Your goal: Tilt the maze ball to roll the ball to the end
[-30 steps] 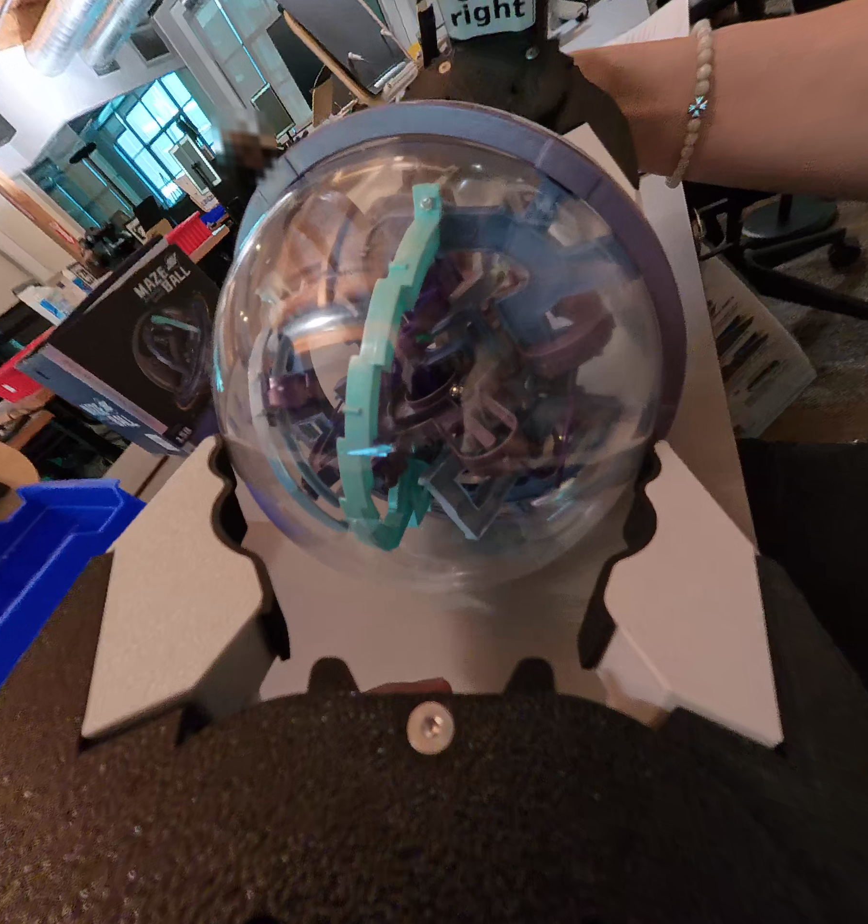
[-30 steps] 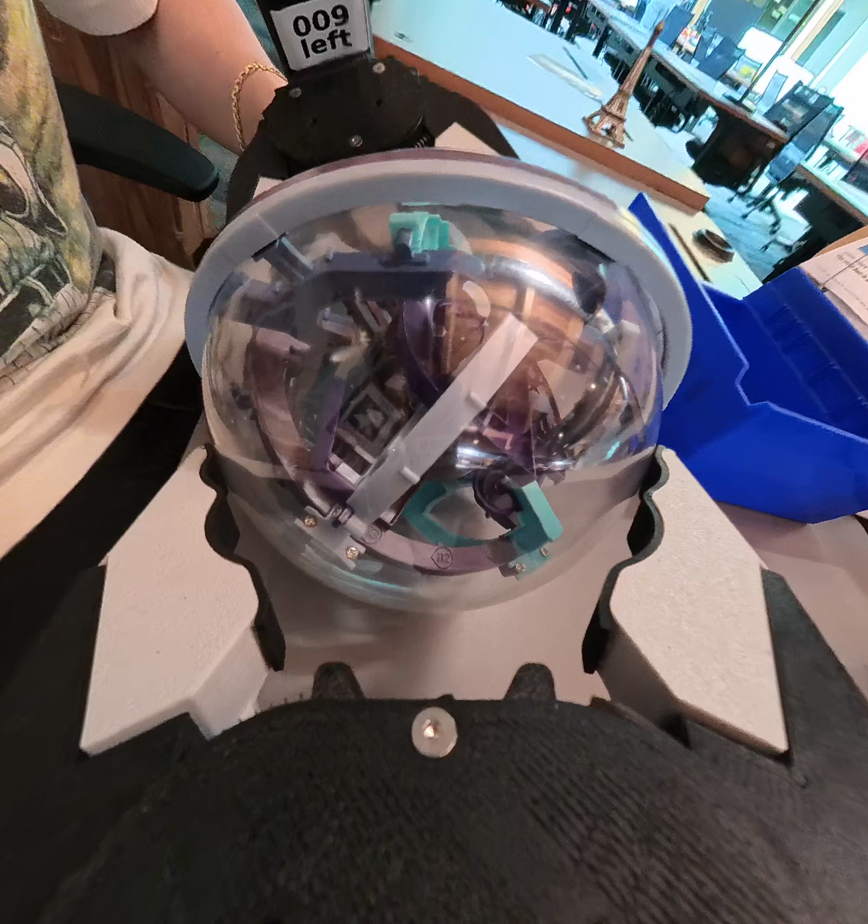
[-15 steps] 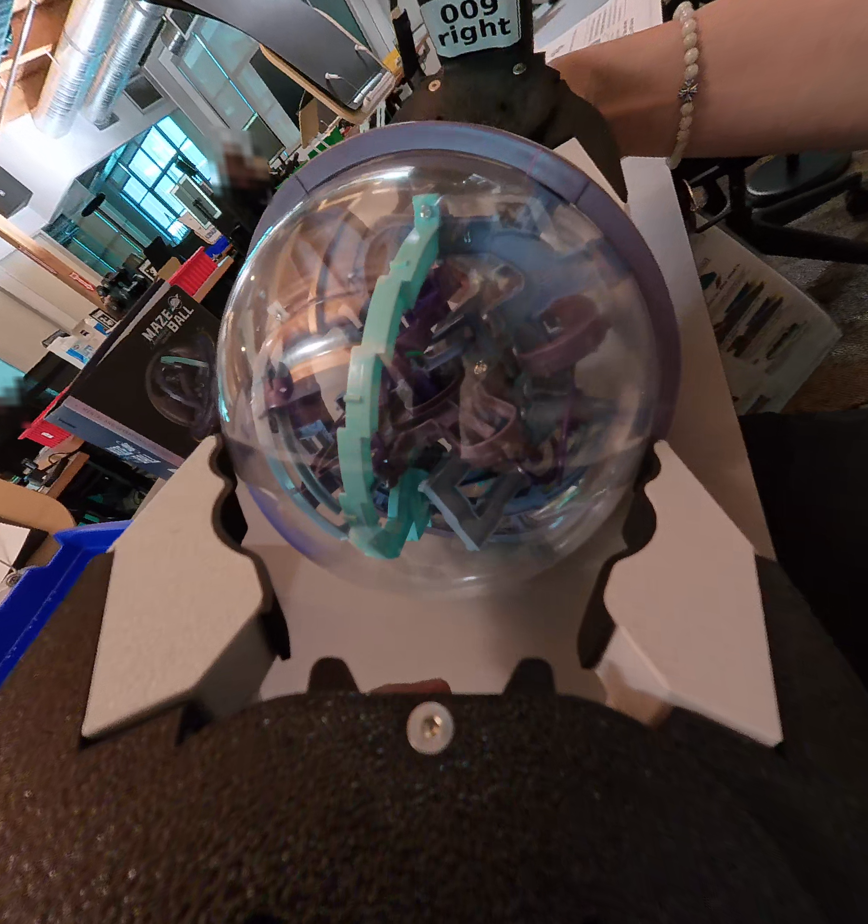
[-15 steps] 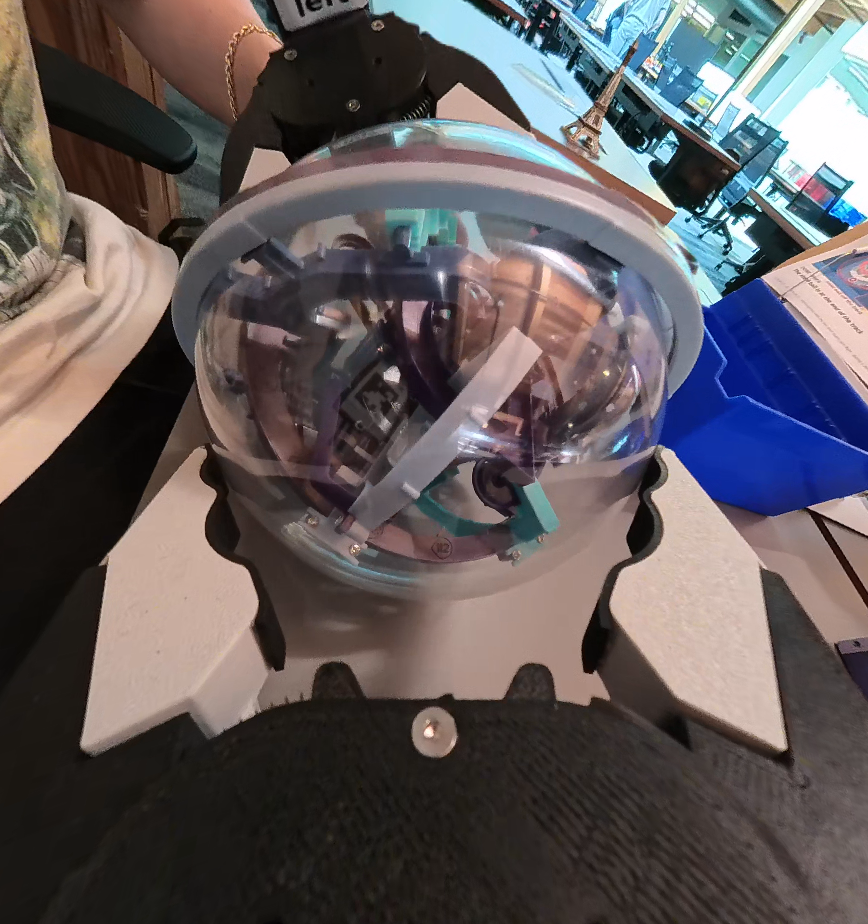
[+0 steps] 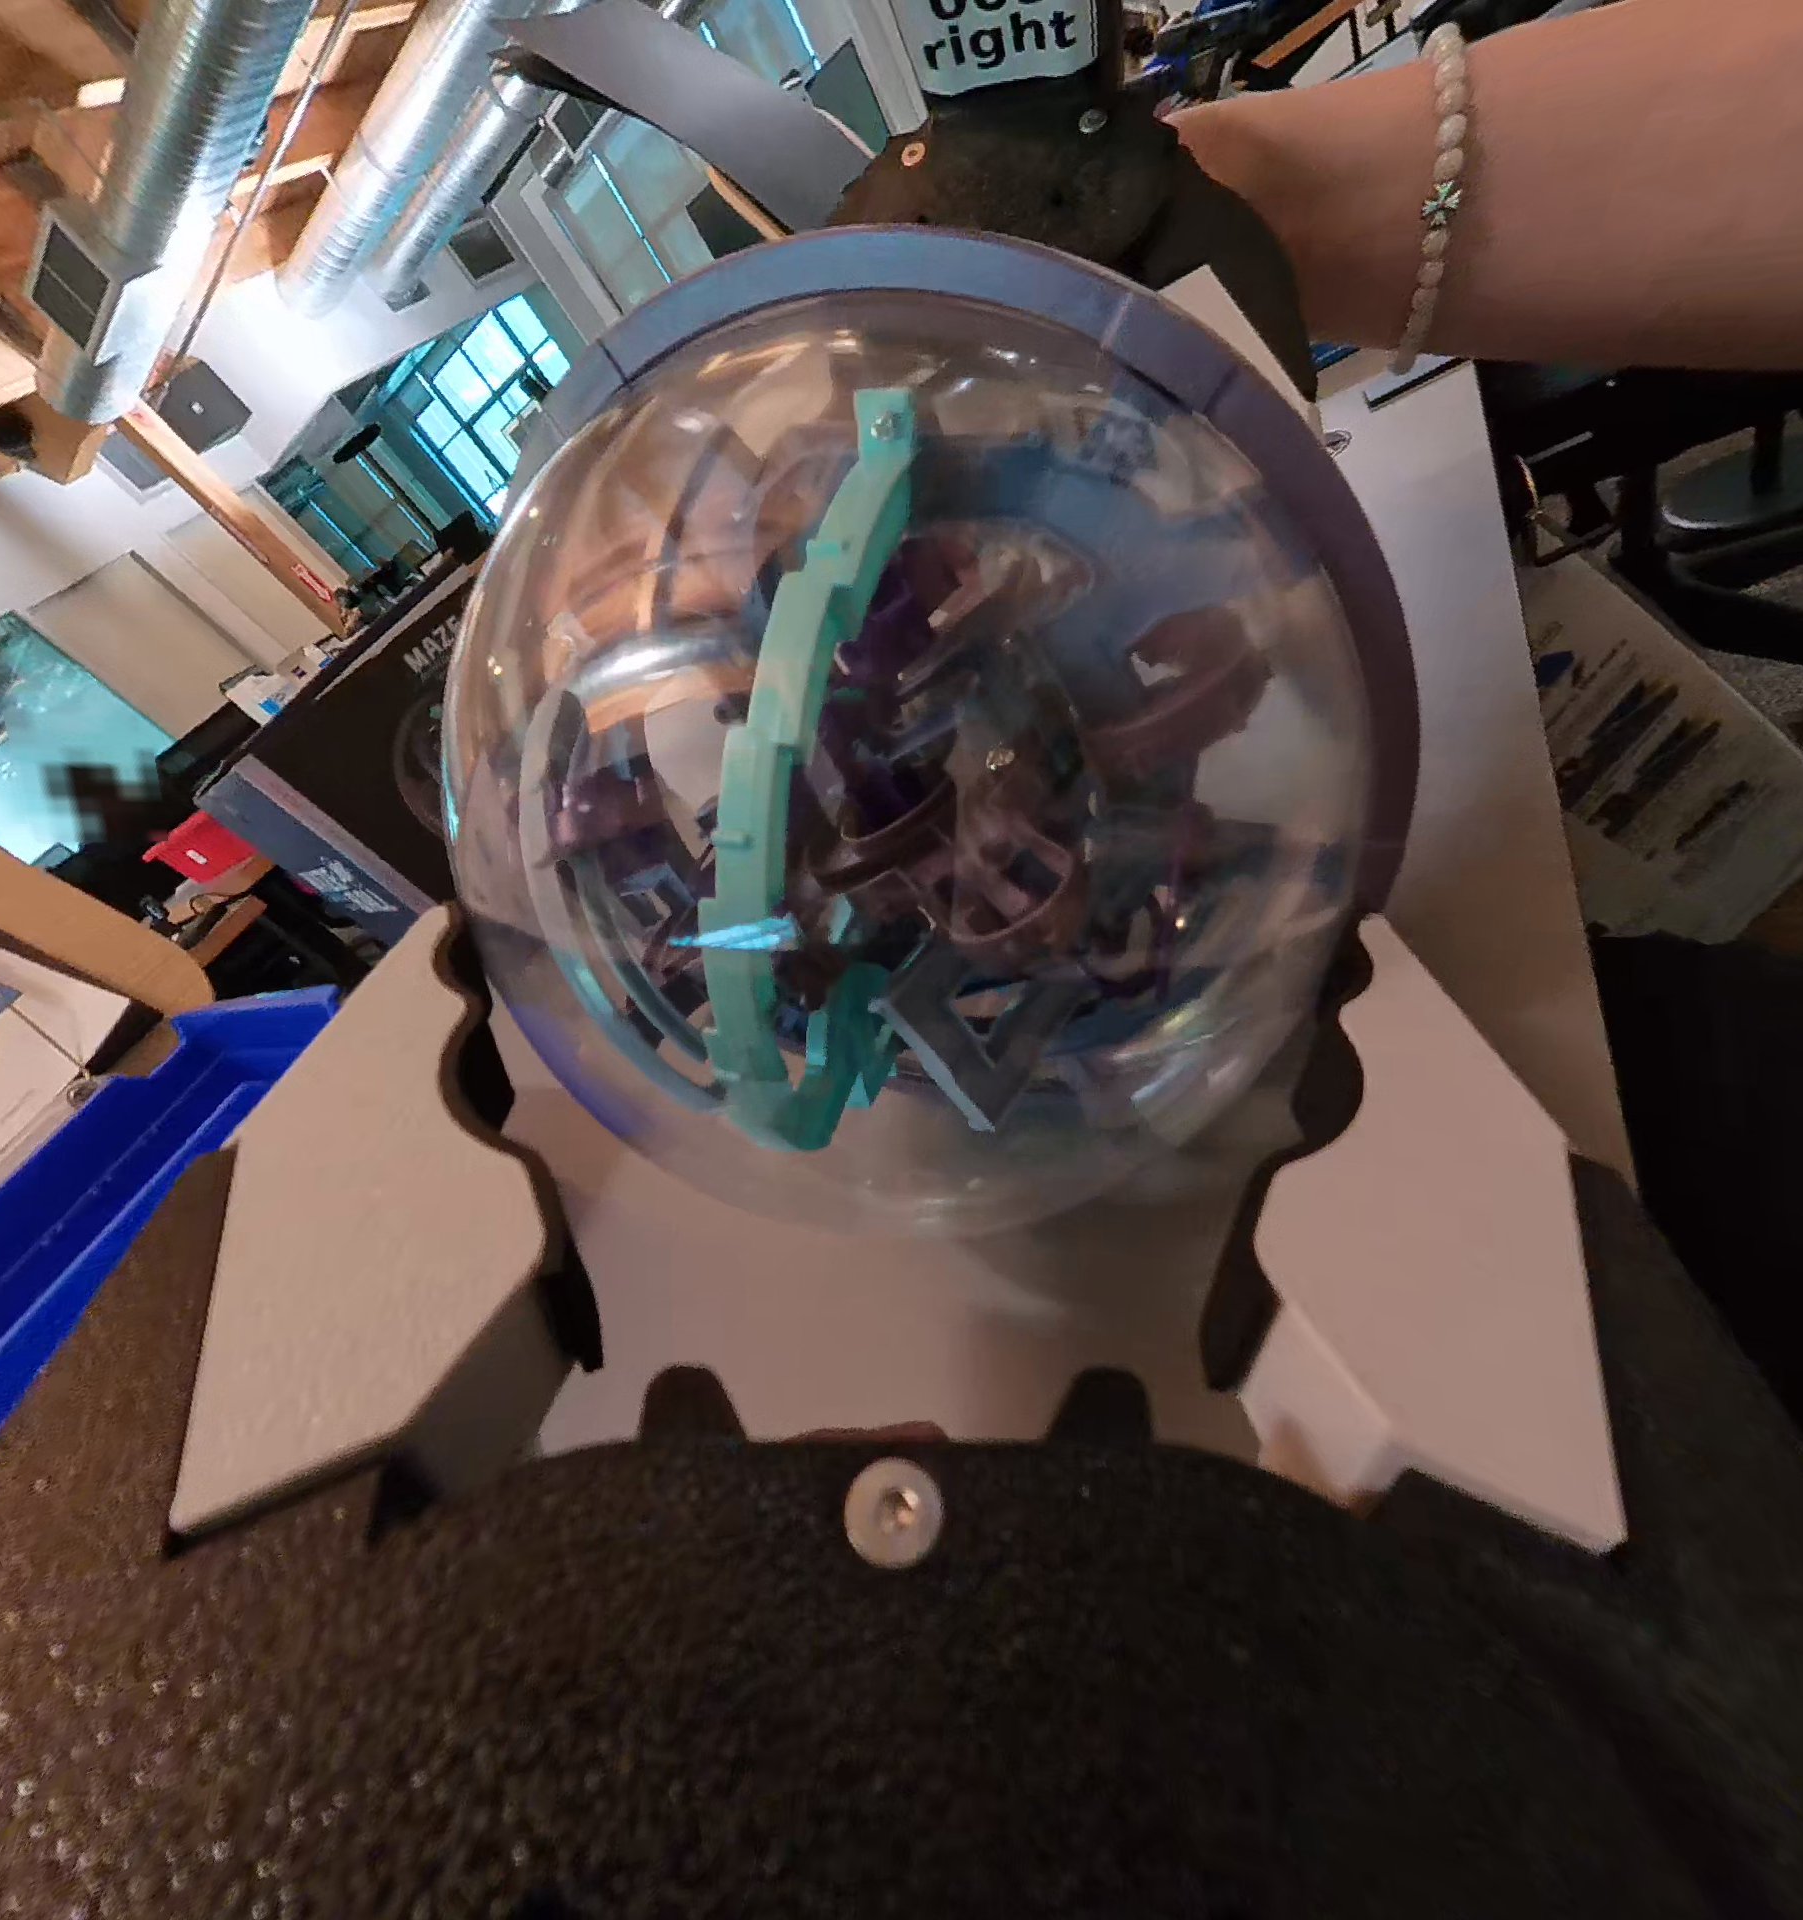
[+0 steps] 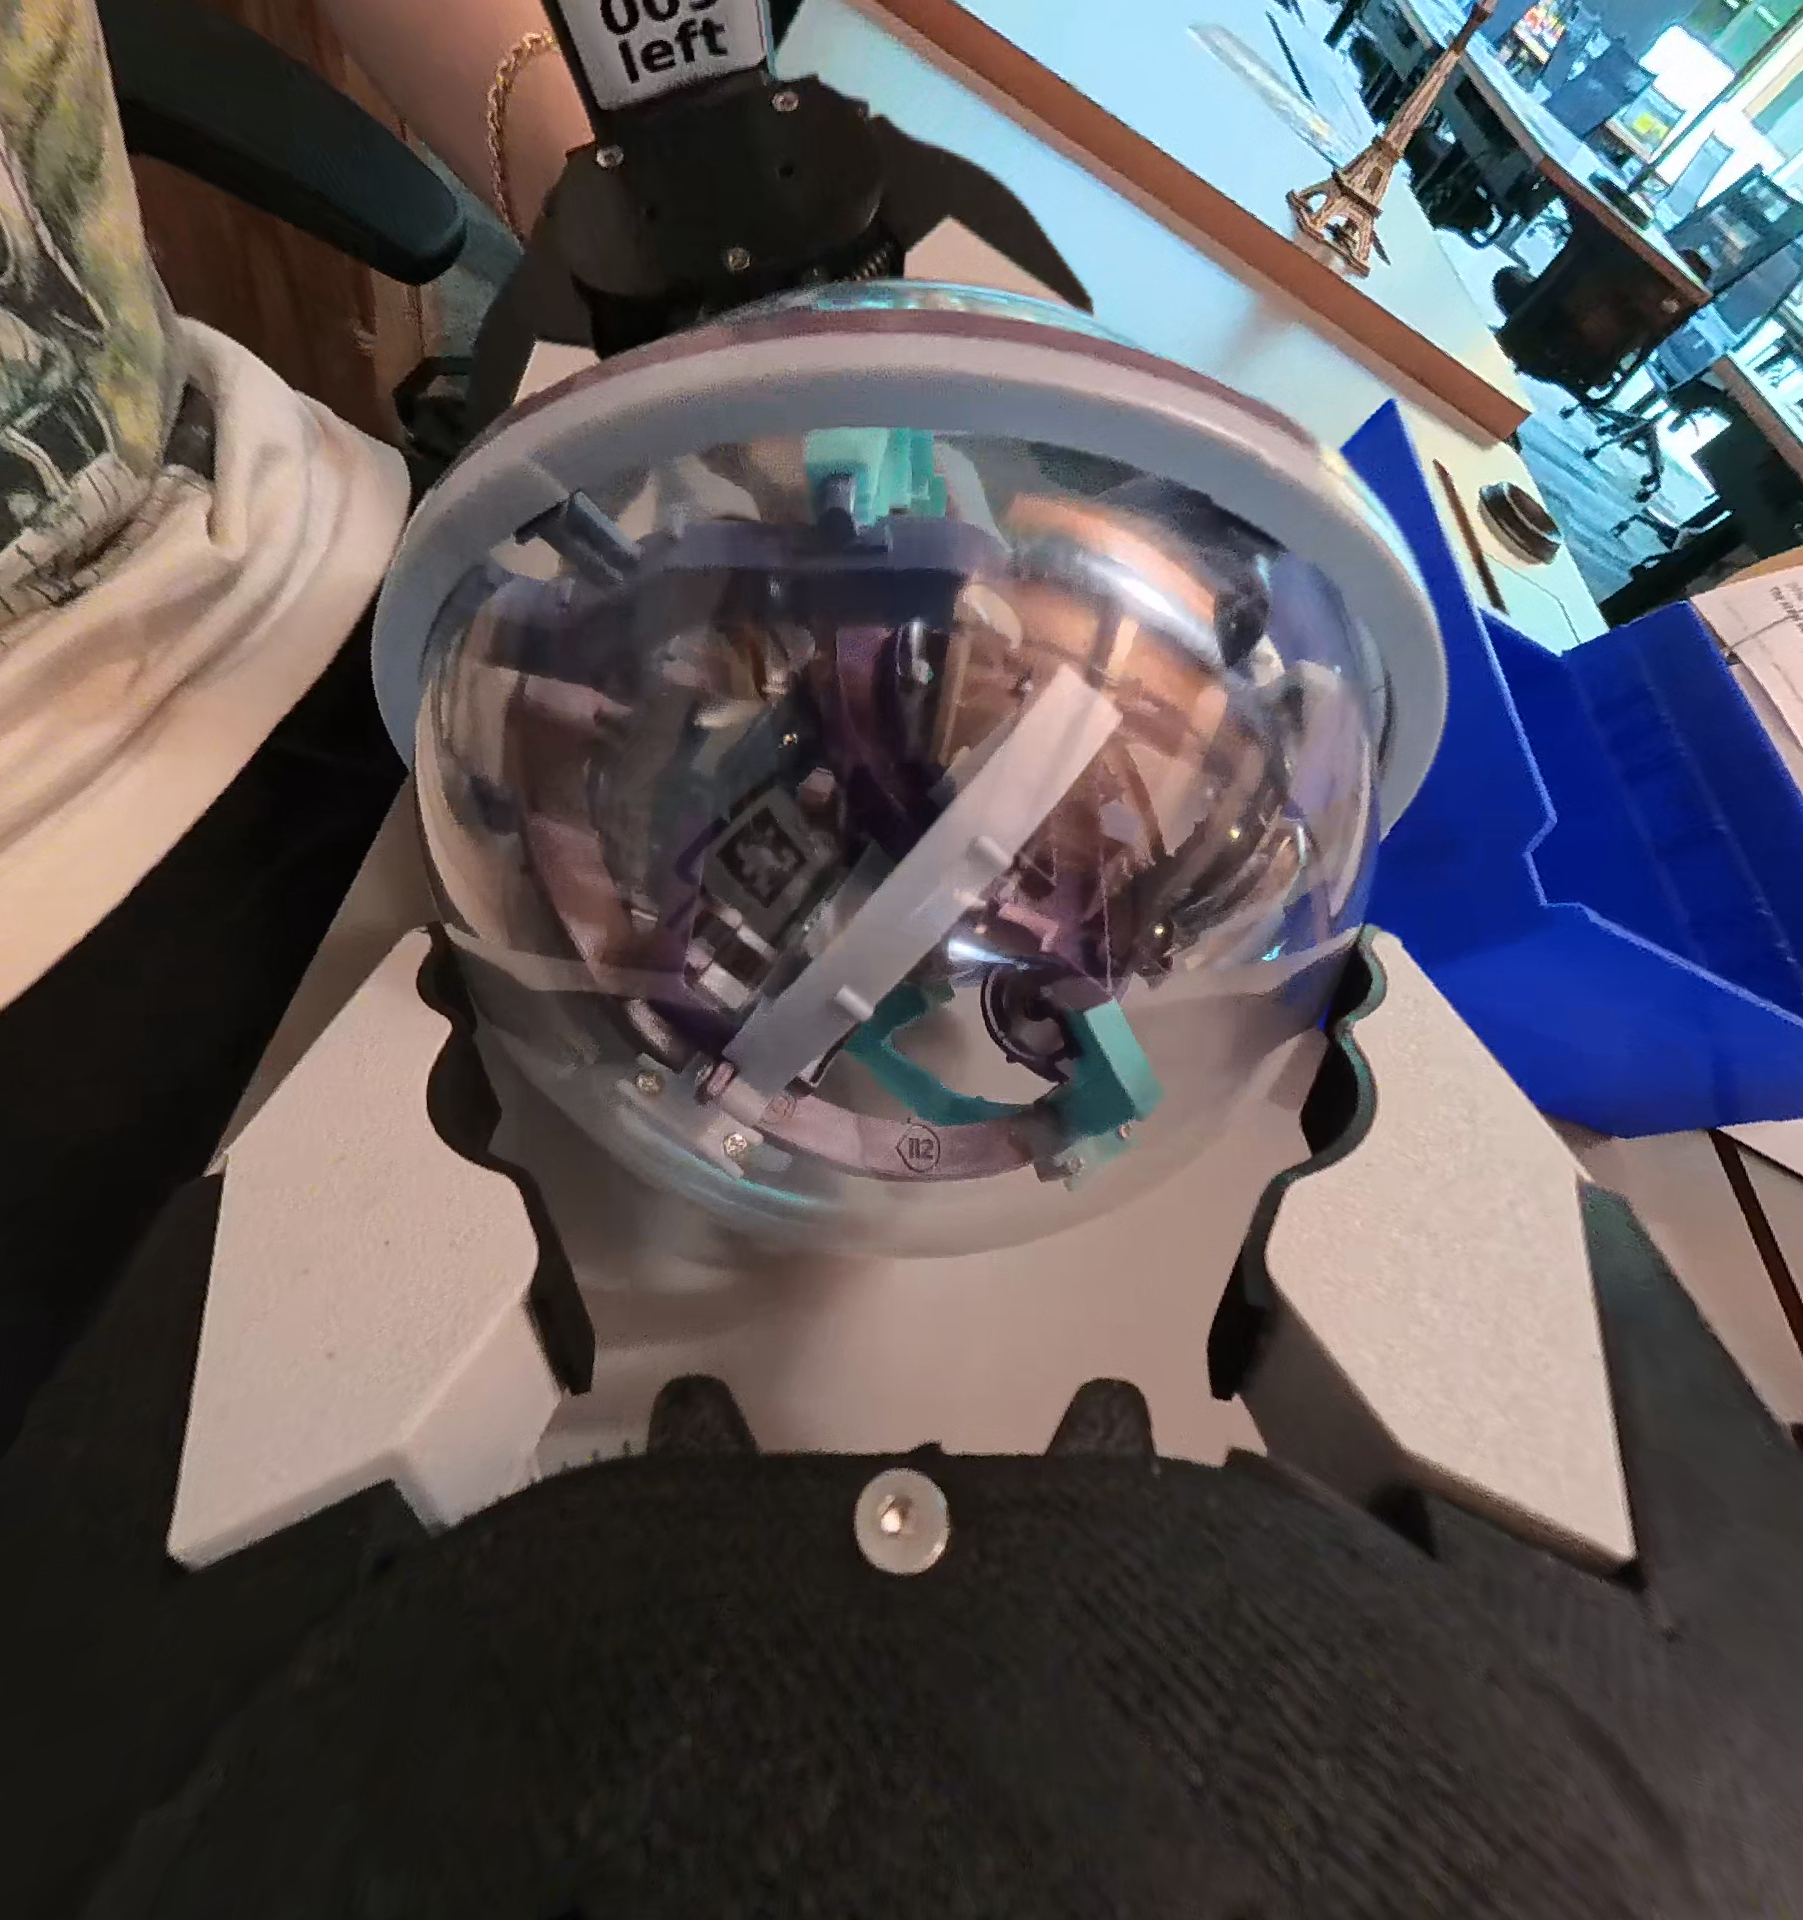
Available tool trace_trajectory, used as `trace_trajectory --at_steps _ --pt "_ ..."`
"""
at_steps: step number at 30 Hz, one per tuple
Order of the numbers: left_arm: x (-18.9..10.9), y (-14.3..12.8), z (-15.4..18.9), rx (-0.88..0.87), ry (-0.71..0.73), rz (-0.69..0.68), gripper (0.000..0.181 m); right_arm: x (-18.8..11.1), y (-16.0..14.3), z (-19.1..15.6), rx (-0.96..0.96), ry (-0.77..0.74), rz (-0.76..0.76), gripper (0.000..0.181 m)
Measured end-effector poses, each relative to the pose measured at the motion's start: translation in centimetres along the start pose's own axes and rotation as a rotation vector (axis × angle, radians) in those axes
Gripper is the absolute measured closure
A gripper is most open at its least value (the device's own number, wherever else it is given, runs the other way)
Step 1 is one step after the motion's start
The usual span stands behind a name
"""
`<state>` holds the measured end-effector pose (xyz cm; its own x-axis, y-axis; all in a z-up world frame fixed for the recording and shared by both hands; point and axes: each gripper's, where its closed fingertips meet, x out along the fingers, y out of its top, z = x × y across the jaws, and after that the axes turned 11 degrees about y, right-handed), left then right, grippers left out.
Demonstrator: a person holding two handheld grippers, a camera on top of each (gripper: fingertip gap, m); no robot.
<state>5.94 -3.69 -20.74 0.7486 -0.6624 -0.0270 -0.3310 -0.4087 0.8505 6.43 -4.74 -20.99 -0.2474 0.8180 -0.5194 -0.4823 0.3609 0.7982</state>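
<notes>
Maze ball held between our two grippers

Maze ball (image 5: 928,748) sits clear off the table, pinched from opposite sides. Our left gripper (image 5: 902,1049) has its white fingers (image 5: 377,1164) spread wide and pressed to the clear shell at 9 and 3 o'clock; our right gripper (image 6: 902,1049) clasps it the same way. A teal track (image 5: 772,852) curves through the tangle inside; a tiny silver ball (image 5: 999,758) seems to sit near the centre. A blue bin (image 6: 1624,862) lies at 3 o'clock in the right wrist view, a small tower model (image 6: 1354,197) at 1 o'clock.
</notes>
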Motion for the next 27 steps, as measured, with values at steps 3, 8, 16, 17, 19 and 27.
trace_trajectory --at_steps 3,8,16,17,19,27 --pt "-0.05 -0.26 -0.25 -0.037 0.002 -0.025 0.030 0.19 0.13 0.26 0.020 0.023 0.002 0.025" --pt "-0.01 -0.64 -0.68 -0.105 0.003 -0.048 0.030 0.46 0.22 0.76 0.062 0.065 0.007 0.025" --pt "0.07 -0.86 -0.89 -0.116 0.019 -0.055 0.030 0.57 0.15 1.02 0.060 0.084 -0.013 0.025" --pt "0.08 -0.85 -0.88 -0.114 0.019 -0.054 0.030 0.58 0.15 1.01 0.059 0.083 -0.013 0.025" --pt "0.07 -0.85 -0.85 -0.109 0.018 -0.053 0.030 0.58 0.20 0.97 0.056 0.077 -0.007 0.025" --pt "-0.17 -0.68 -0.46 -0.049 0.017 -0.030 0.030 0.54 0.51 0.43 0.006 0.022 -0.002 0.025"
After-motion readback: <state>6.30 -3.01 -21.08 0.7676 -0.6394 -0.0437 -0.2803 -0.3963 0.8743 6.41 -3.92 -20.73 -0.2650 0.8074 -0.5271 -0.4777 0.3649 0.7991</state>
